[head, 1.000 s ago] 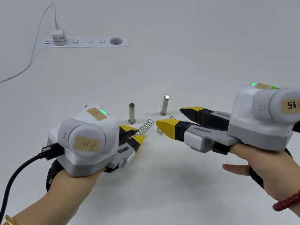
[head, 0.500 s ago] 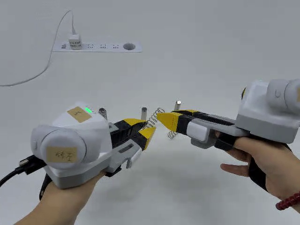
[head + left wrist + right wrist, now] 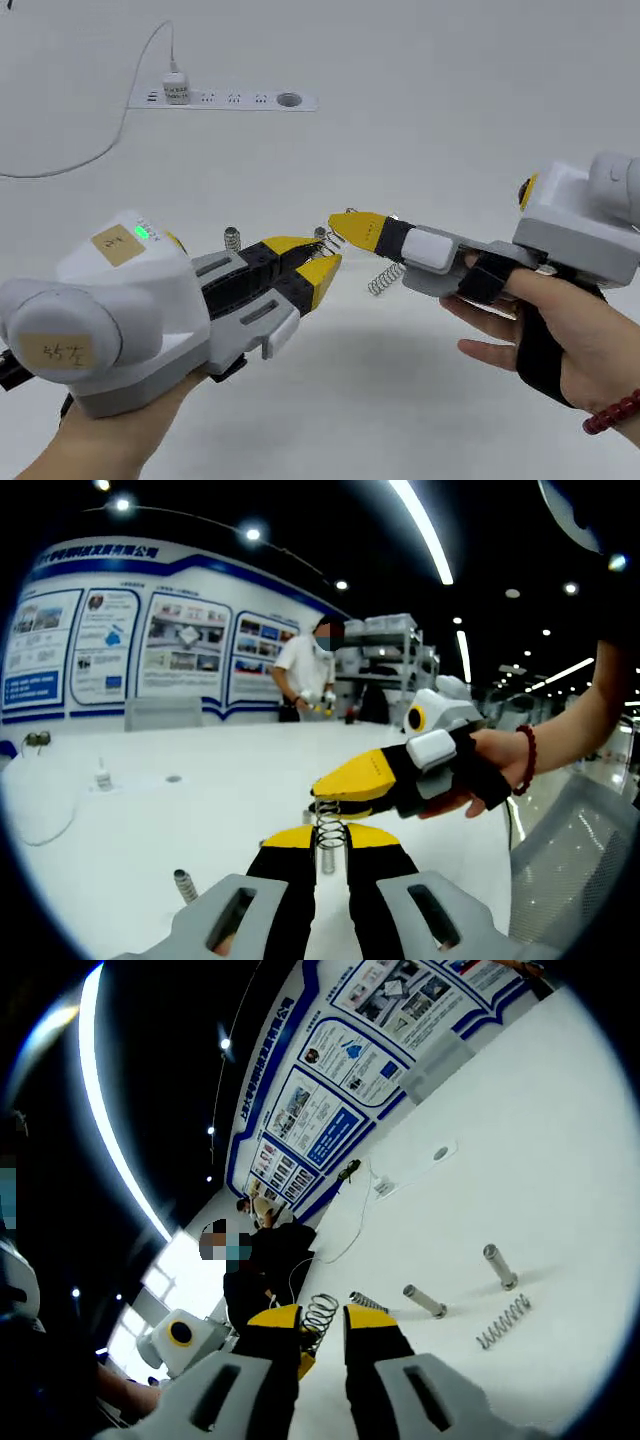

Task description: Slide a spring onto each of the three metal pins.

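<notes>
A spring (image 3: 326,240) hangs above the table between the two grippers. My left gripper (image 3: 318,256) comes in from the lower left and is shut on its lower end. In the left gripper view the spring (image 3: 329,825) stands upright between my left gripper's (image 3: 330,838) yellow tips. My right gripper (image 3: 345,226) reaches in from the right, shut on the spring's other end (image 3: 320,1310). One pin (image 3: 232,238) wears a spring. Two bare pins (image 3: 425,1300) (image 3: 498,1265) stand beside it. A loose spring (image 3: 385,278) lies on the table.
A white power strip (image 3: 225,100) with a plug and cable lies at the far side of the white table (image 3: 420,130). People stand in the background (image 3: 310,675) beyond the table.
My left gripper has raised the spring off the table. My right gripper, wide open a second ago, has moved left to the spring and shut on its end.
</notes>
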A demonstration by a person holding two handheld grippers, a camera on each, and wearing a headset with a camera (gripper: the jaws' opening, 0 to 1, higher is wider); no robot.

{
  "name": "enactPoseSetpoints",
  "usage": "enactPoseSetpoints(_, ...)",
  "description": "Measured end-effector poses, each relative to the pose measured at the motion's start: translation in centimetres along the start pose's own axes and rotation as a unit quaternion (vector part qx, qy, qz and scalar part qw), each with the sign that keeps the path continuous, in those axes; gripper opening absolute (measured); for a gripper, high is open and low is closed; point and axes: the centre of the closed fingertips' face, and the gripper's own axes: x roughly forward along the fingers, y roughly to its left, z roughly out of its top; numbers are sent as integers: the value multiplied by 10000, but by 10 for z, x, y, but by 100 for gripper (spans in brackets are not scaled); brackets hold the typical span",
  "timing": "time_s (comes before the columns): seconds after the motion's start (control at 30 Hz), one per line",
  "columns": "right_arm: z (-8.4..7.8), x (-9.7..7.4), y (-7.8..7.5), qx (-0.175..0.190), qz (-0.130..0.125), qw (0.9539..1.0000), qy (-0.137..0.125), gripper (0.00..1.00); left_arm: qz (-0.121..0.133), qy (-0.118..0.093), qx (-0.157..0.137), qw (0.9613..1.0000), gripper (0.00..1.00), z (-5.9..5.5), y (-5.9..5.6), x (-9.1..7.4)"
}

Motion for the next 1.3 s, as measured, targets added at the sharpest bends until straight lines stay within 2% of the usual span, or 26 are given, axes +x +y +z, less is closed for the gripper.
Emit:
enactPoseSetpoints(0.2, -1, 1, 7, 384, 260, 9989, 34, 12, 9, -3, 84, 10000, 10, 2, 0, -1)
enactPoseSetpoints(0.4, -3, 1, 10, 220, 298, 9993, 73, 11, 33, 106, 148, 9998, 11, 0, 0, -3)
enactPoseSetpoints(0.53, -4, 3, 12, -61, 279, 9995, 105, 11, 76, 237, 229, 9994, 12, -3, 1, -4)
enactPoseSetpoints(0.63, 0, 4, 11, -380, 185, 9991, 50, 11, 124, 442, 343, 9984, 18, -11, 2, -5)
enactPoseSetpoints(0.73, 5, 5, 9, -589, 93, 9982, -5, 11, 152, 658, 694, 9953, 19, -20, 2, -9)
enactPoseSetpoints(0.87, 11, 6, 1, -943, -107, 9954, -88, 11, 162, 750, 755, 9942, 23, -25, 1, -14)
enactPoseSetpoints(0.97, 17, 7, -6, -1469, -336, 9885, -138, 11, 192, 802, 672, 9943, 26, -28, 3, -17)
enactPoseSetpoints(1.03, 21, 9, -10, -1809, -473, 9822, -177, 11, 234, 807, 622, 9945, 28, -29, 5, -19)
enactPoseSetpoints(1.1, 25, 11, -15, -2180, -615, 9738, -206, 11, 273, 818, 524, 9949, 30, -30, 7, -22)
enactPoseSetpoints(1.2, 28, 16, -19, -2537, -728, 9643, -209, 11, 317, 850, 475, 9947, 33, -32, 9, -25)
enactPoseSetpoints(1.23, 30, 19, -21, -2691, -779, 9597, -210, 11, 350, 878, 467, 9944, 35, -34, 10, -26)
enactPoseSetpoints(1.3, 31, 23, -23, -2790, -815, 9566, -198, 11, 370, 928, 441, 9940, 37, -36, 11, -28)
